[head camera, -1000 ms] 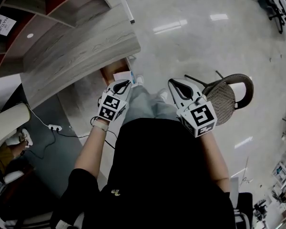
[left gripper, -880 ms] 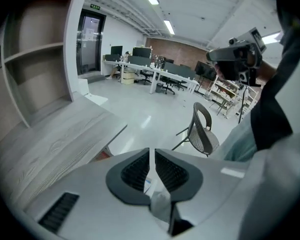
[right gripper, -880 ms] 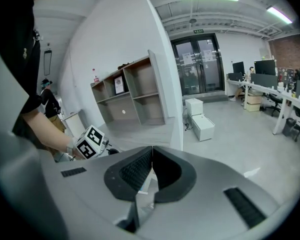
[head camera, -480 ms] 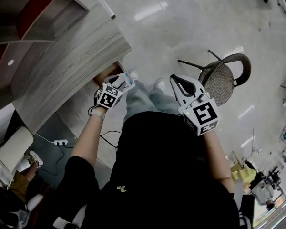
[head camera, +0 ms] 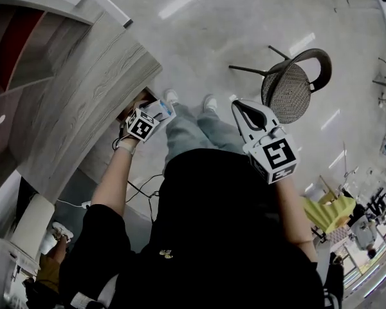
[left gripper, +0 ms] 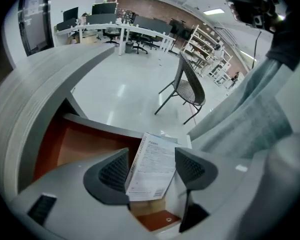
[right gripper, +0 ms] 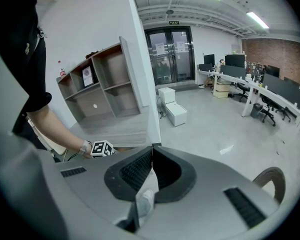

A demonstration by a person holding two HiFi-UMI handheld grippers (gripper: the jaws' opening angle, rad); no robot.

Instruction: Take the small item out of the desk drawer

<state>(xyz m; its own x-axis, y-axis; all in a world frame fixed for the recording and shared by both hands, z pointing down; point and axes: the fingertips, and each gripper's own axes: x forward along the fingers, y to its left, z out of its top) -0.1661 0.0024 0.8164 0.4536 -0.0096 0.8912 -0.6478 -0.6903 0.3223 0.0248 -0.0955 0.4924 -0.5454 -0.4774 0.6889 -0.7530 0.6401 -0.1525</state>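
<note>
Item: small box (left gripper: 151, 171), white with printed text on its face, standing on edge at the near right corner of the open drawer (left gripper: 85, 146), not yet lifted out. Drawer: reddish-brown inside, pulled out from under the grey wood-grain bench (left gripper: 35, 99), evidently opened to give access from above. Left hand-held gripper (left gripper: 152, 155): lowered over the drawer, jaws opening, the box between them; the left pad lies against or just beside the box's edge, the right pad stands apart, so no grip yet, likely widening to straddle it. Right hand-held gripper (right gripper: 151, 151): jaws closed together on nothing, held well apart to the right over the person's legs, seemingly idle and out of the way. Surroundings: mesh-backed chair (head camera: 296, 85) on the pale floor (head camera: 231, 31), far right.
</note>
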